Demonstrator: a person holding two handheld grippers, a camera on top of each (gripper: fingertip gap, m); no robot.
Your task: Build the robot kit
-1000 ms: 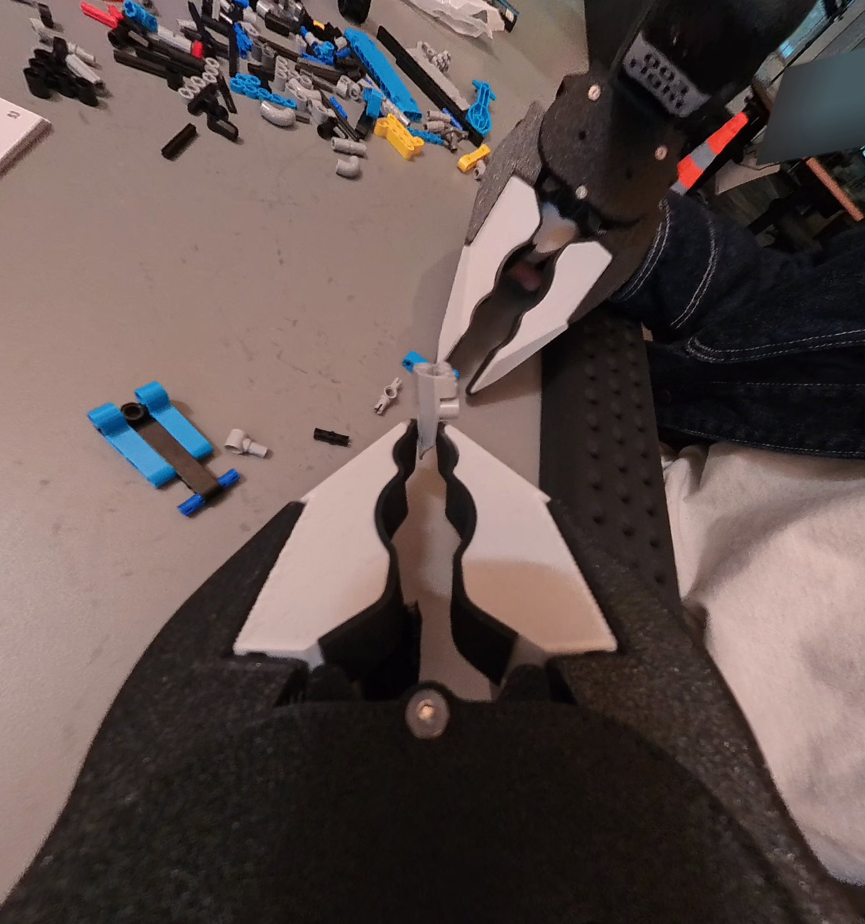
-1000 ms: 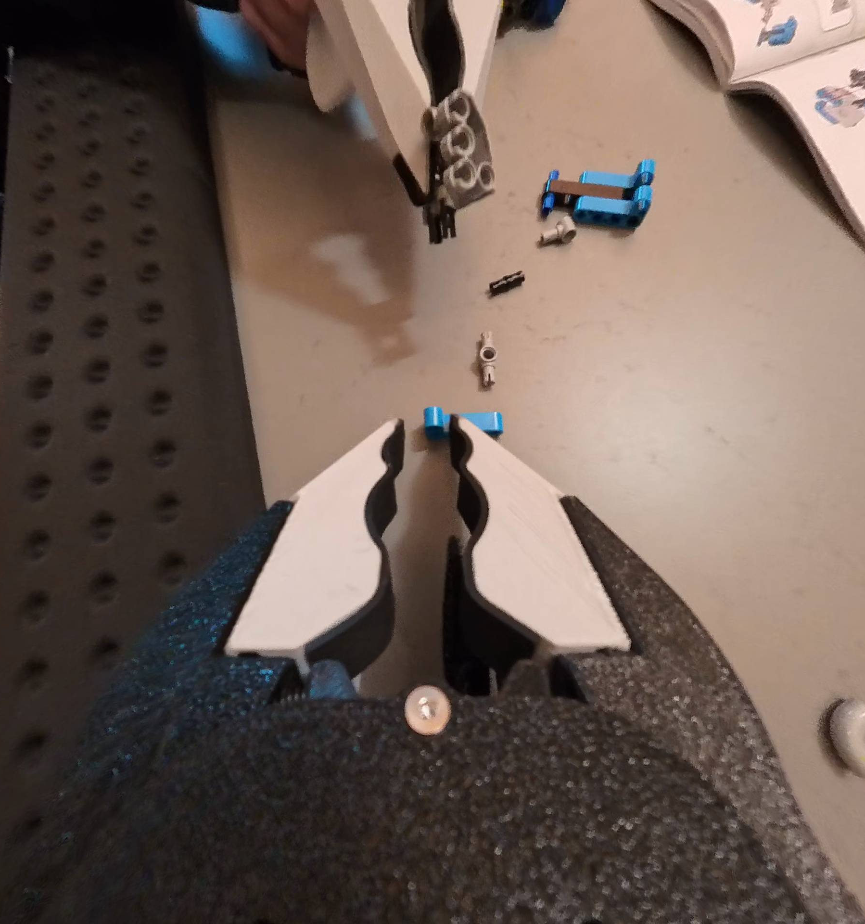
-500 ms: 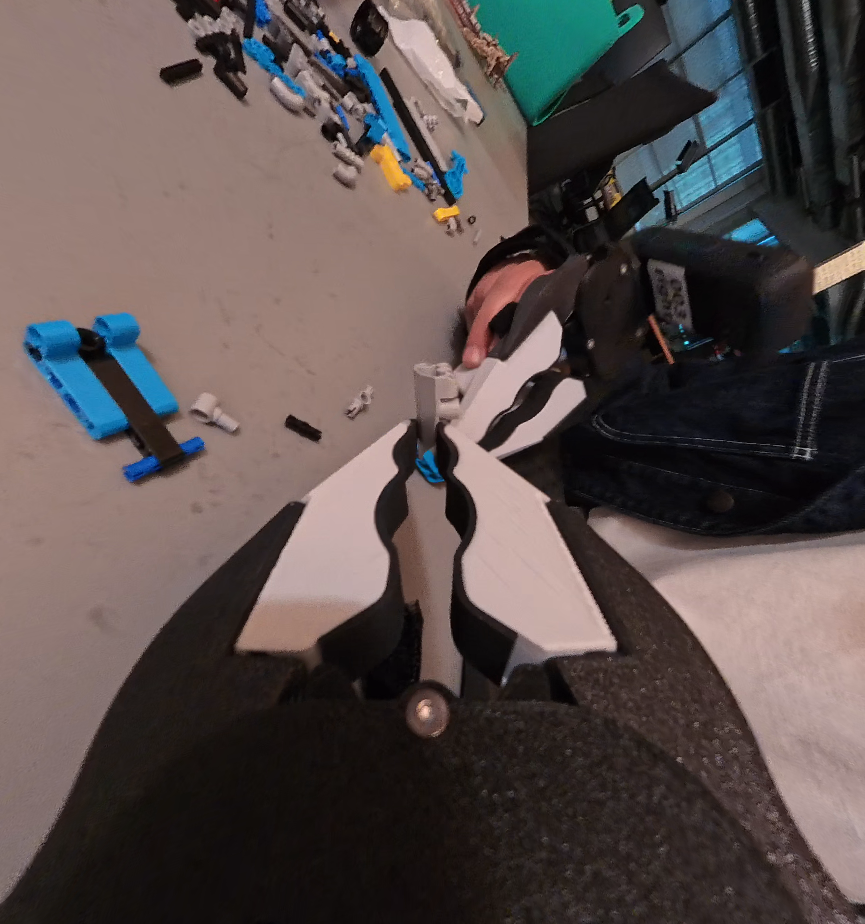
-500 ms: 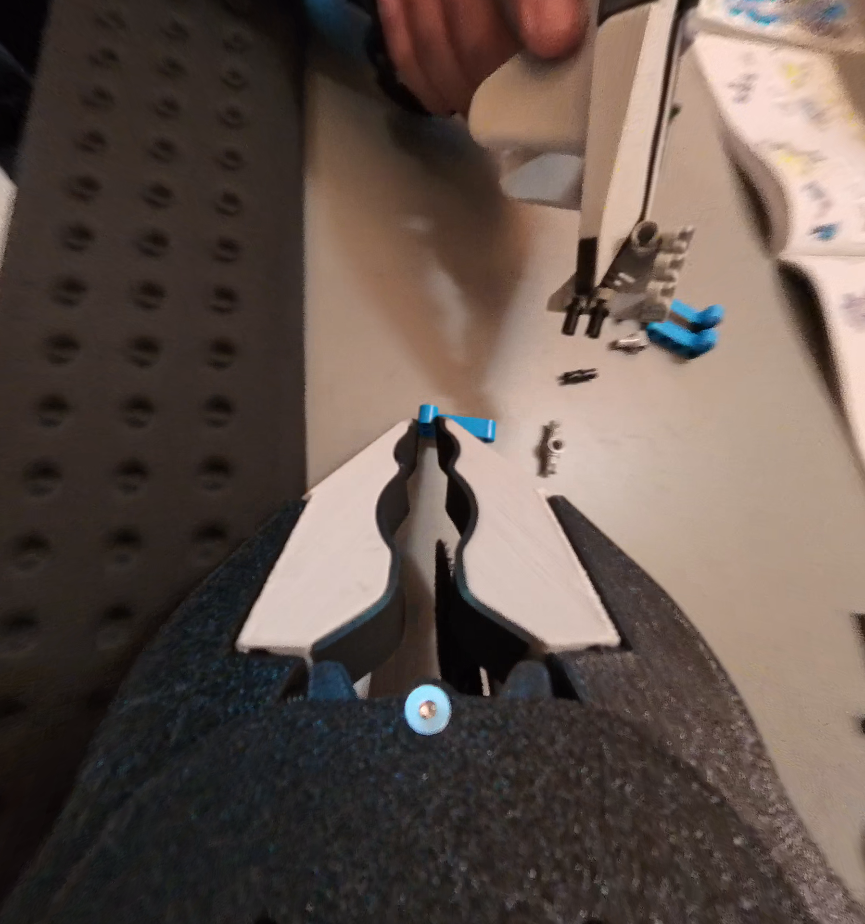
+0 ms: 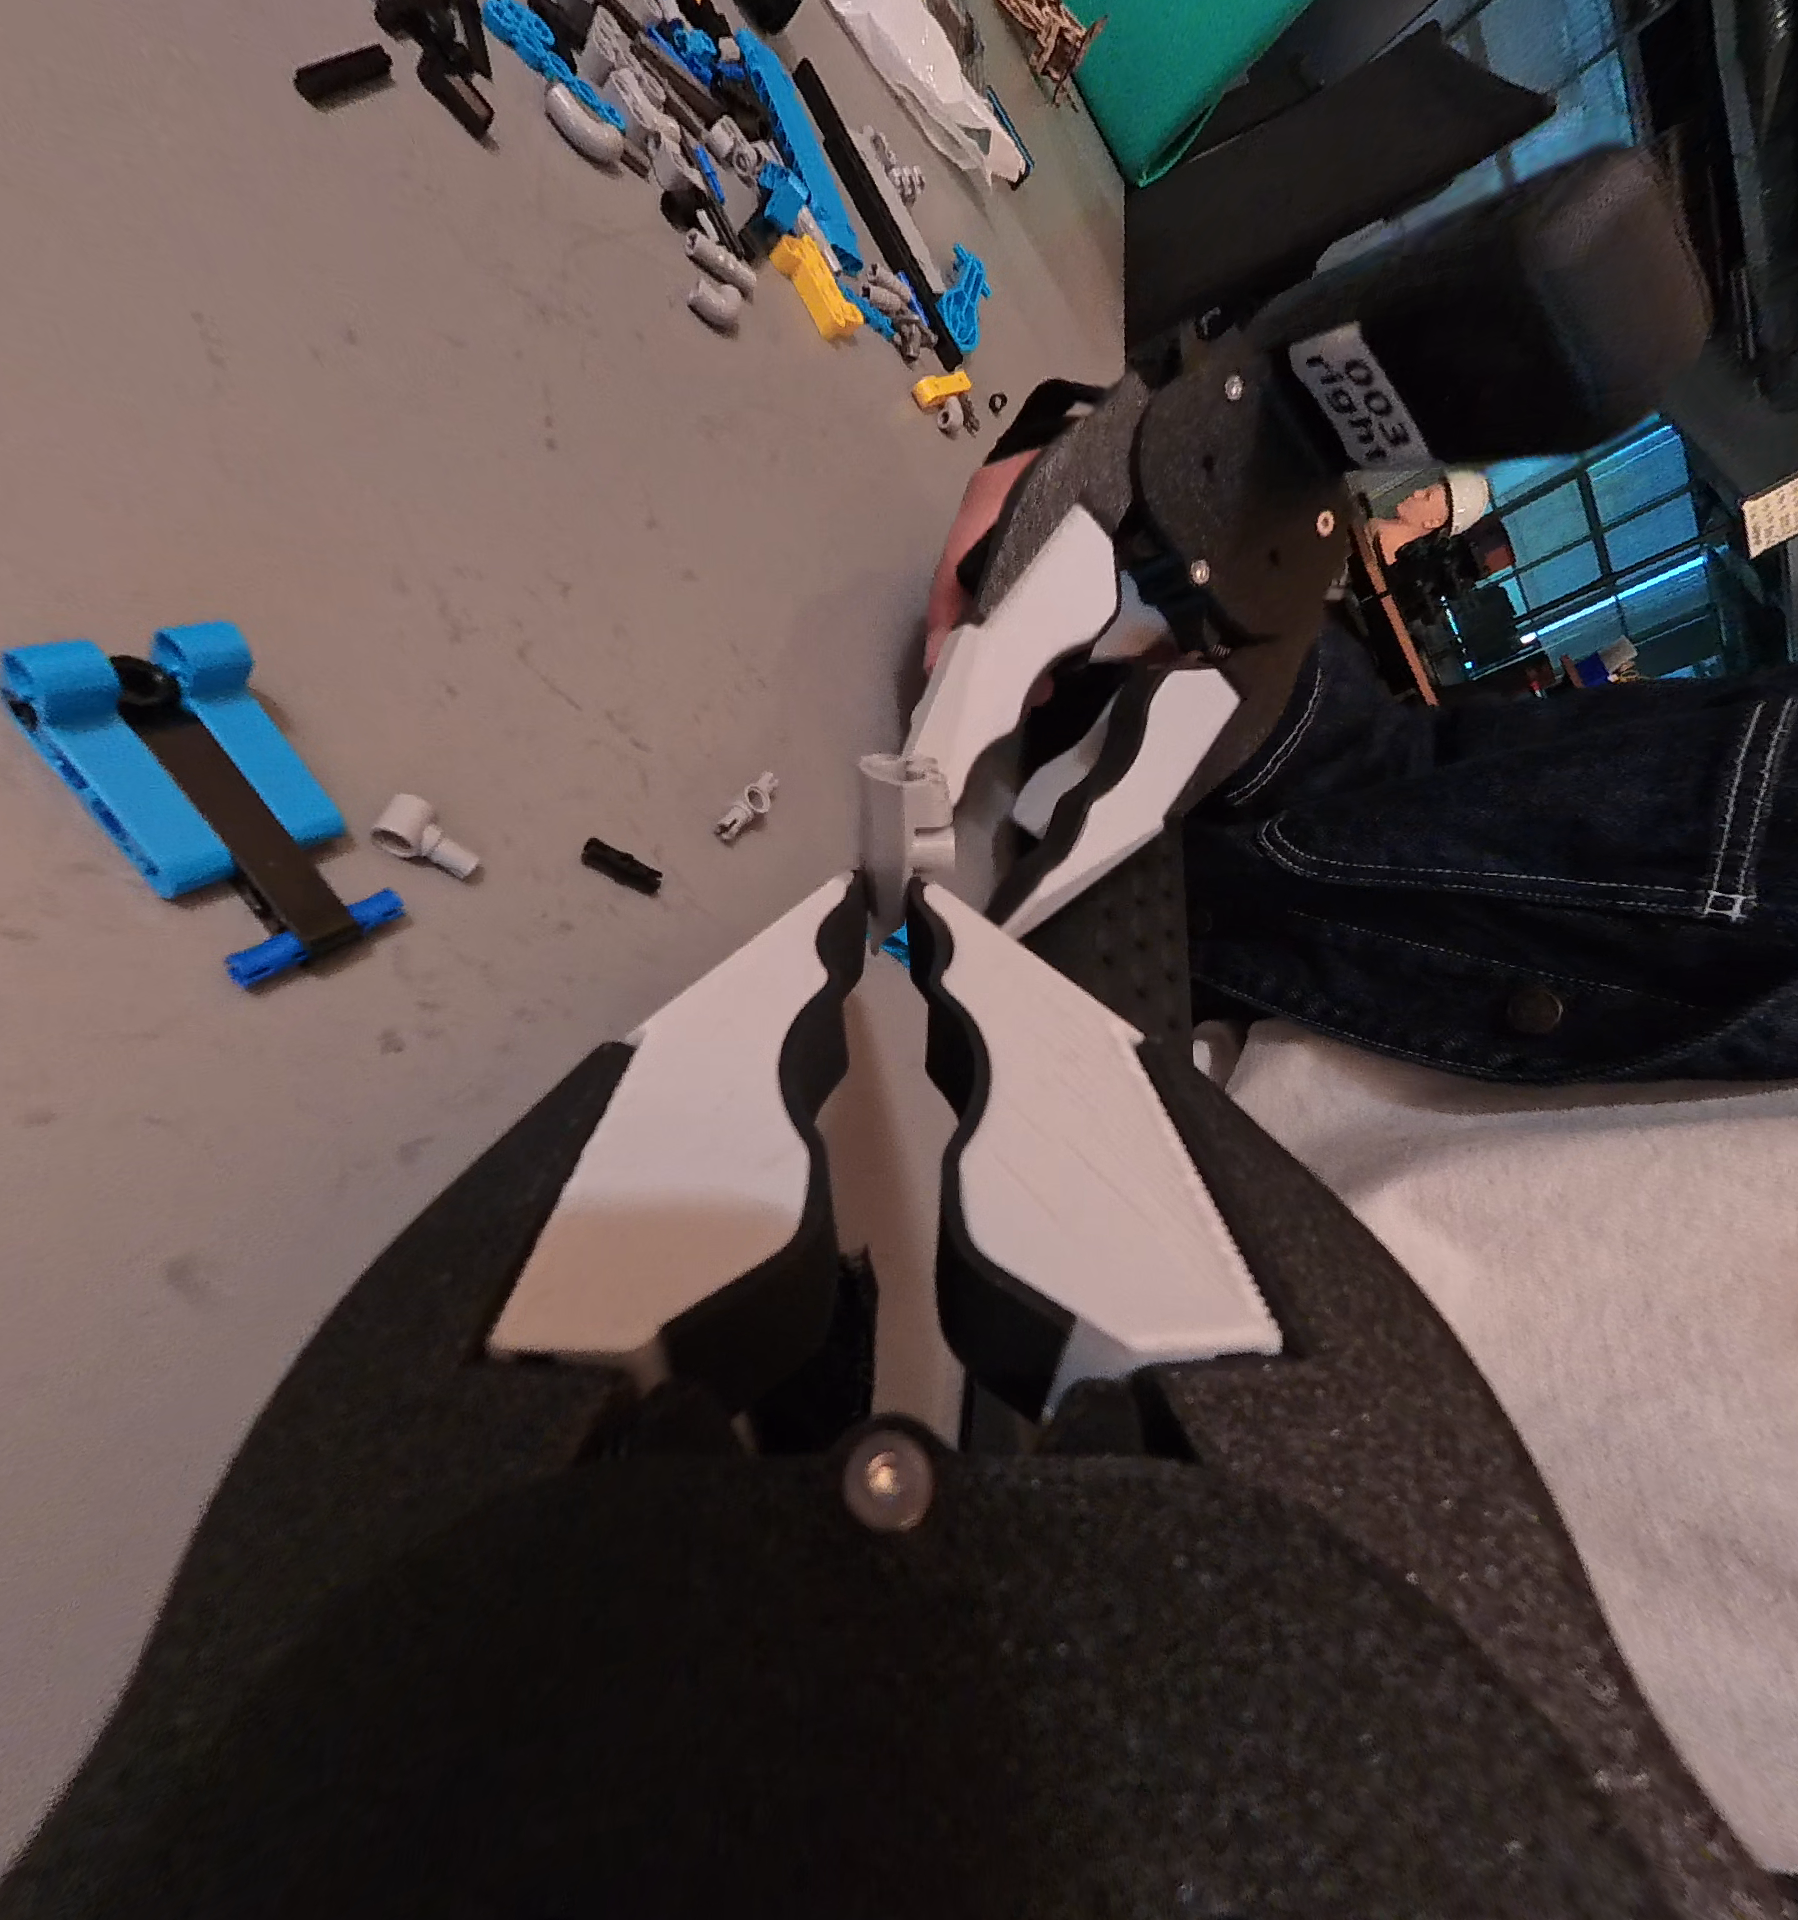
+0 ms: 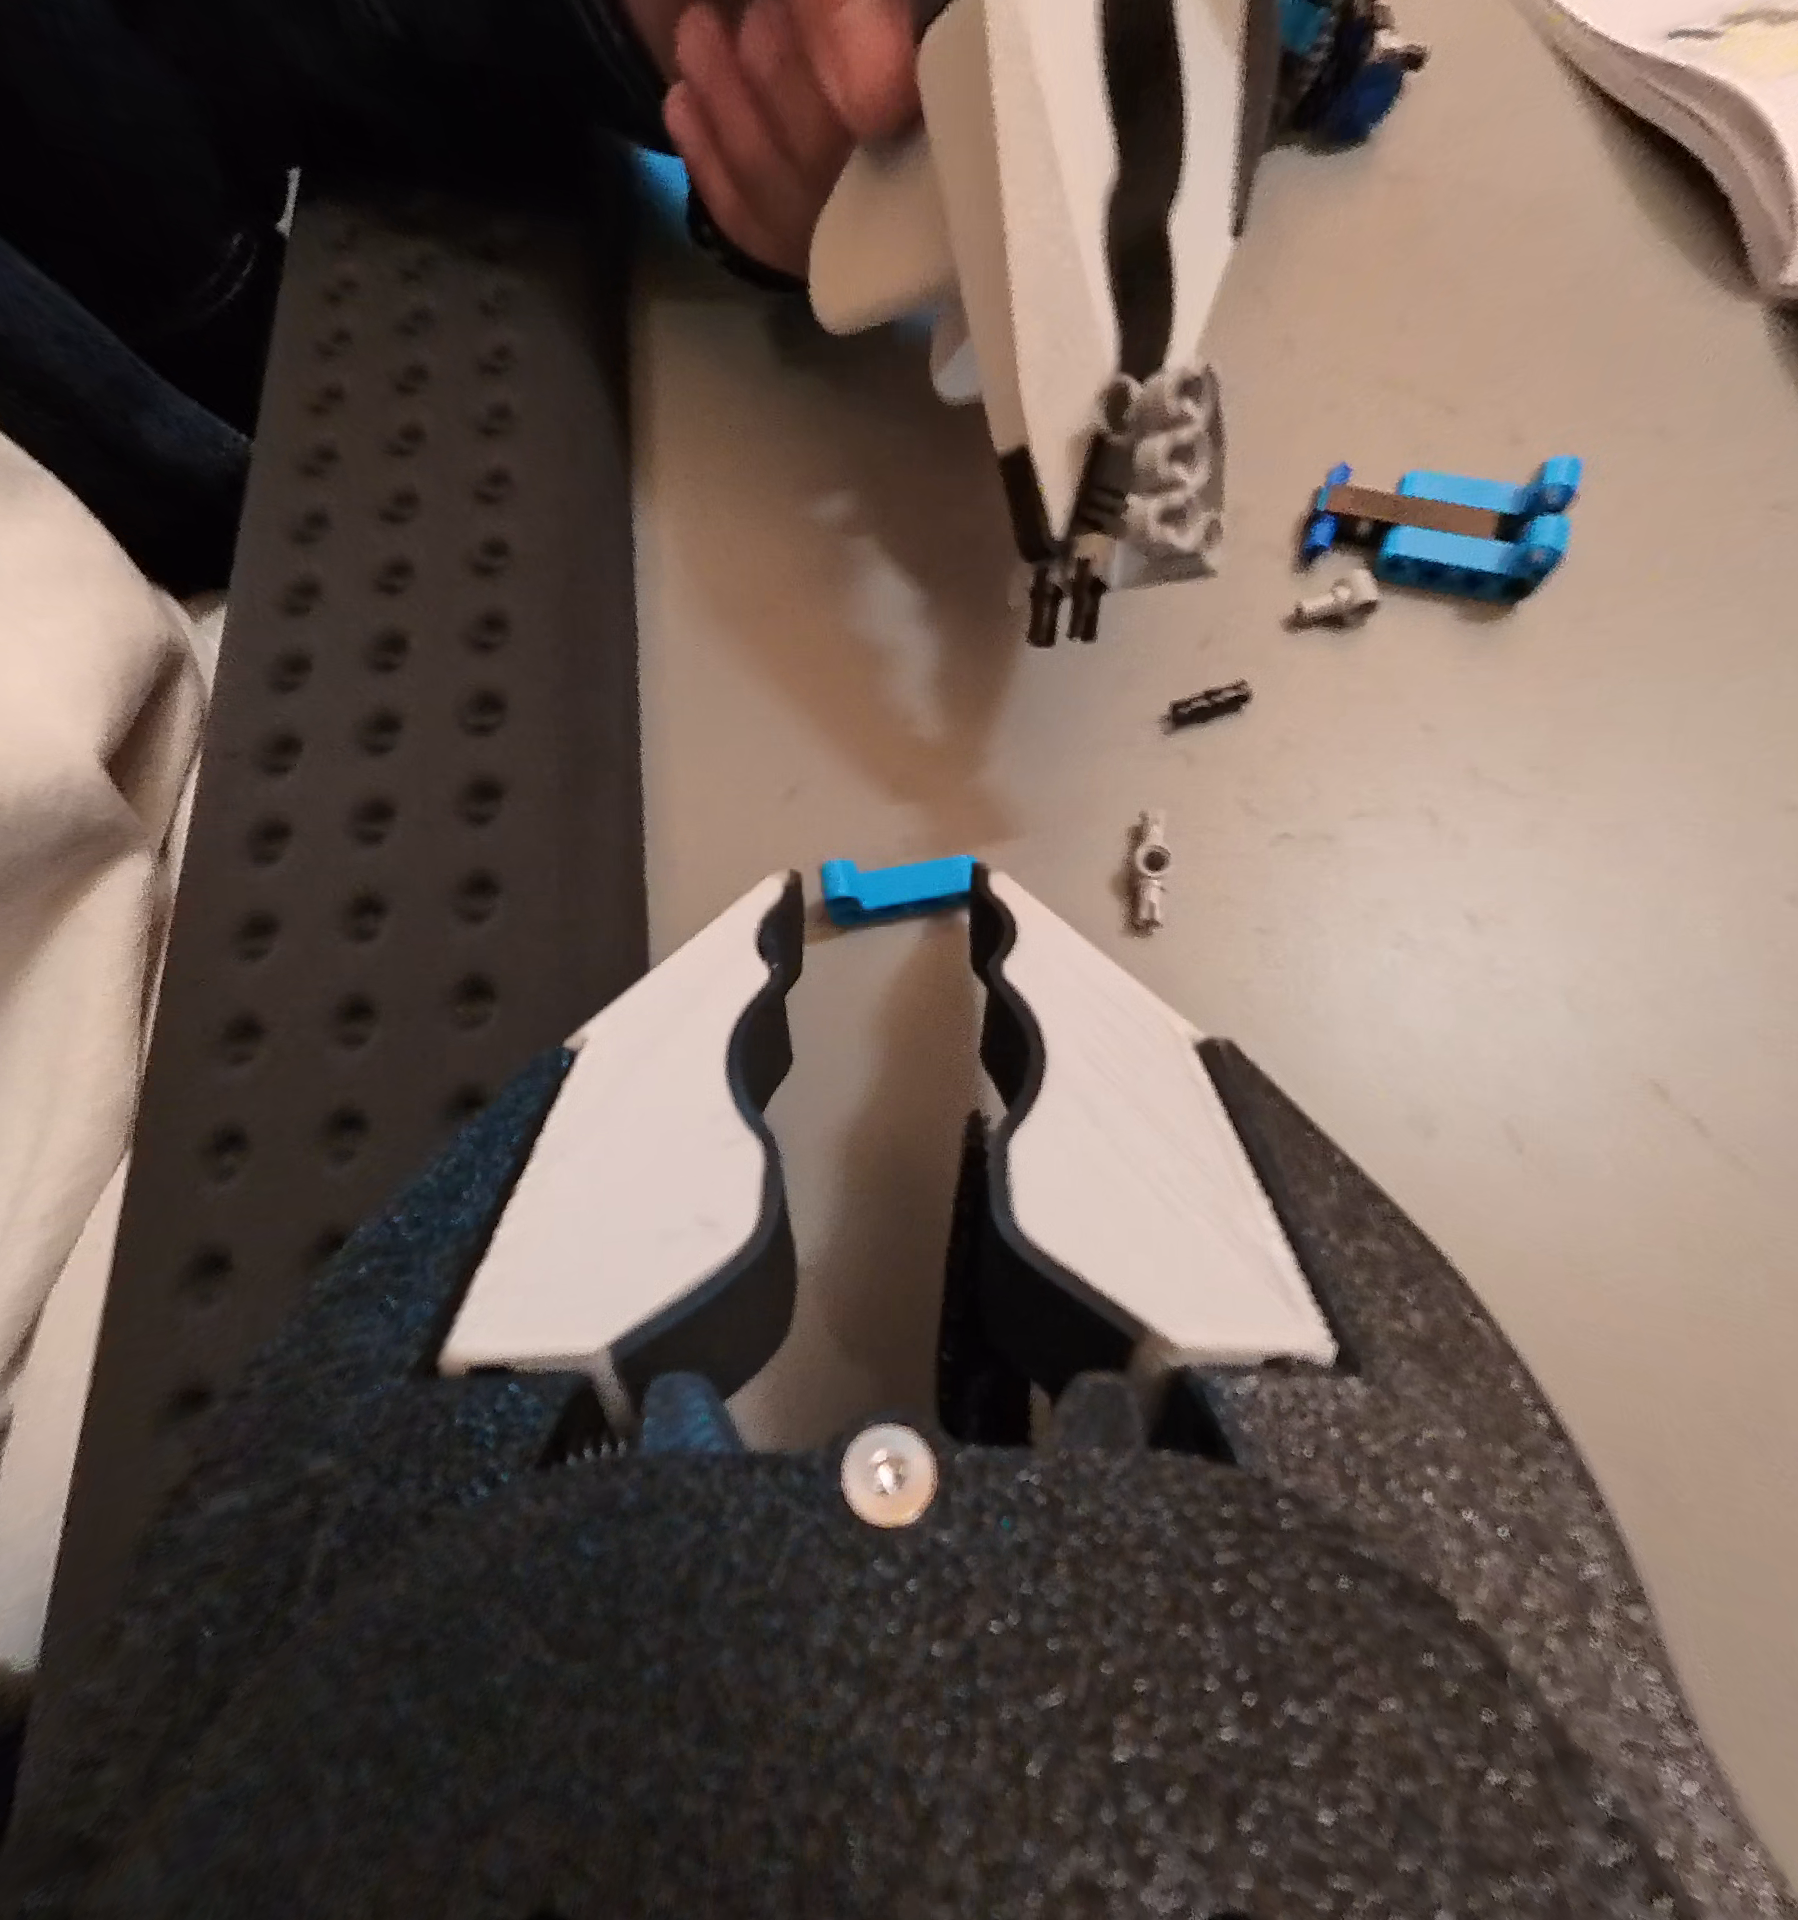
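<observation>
My left gripper (image 5: pixel 884 894) is clamped on a grey piece (image 5: pixel 903 821) with two black pins (seen from the right wrist view), held above the table (image 5: pixel 459 468). My right gripper (image 6: pixel 890 883) stands wide, a small blue piece (image 6: pixel 895 888) lying between its tips. A grey connector (image 6: pixel 1147 868) and black pin (image 6: pixel 1209 703) lie near; the blue frame (image 5: pixel 173 764) sits farther off.

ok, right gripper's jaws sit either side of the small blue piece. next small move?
Probably close the right gripper: its jaws stand open around the small blue piece lying on the table. The left gripper already holds the grey piece.
</observation>
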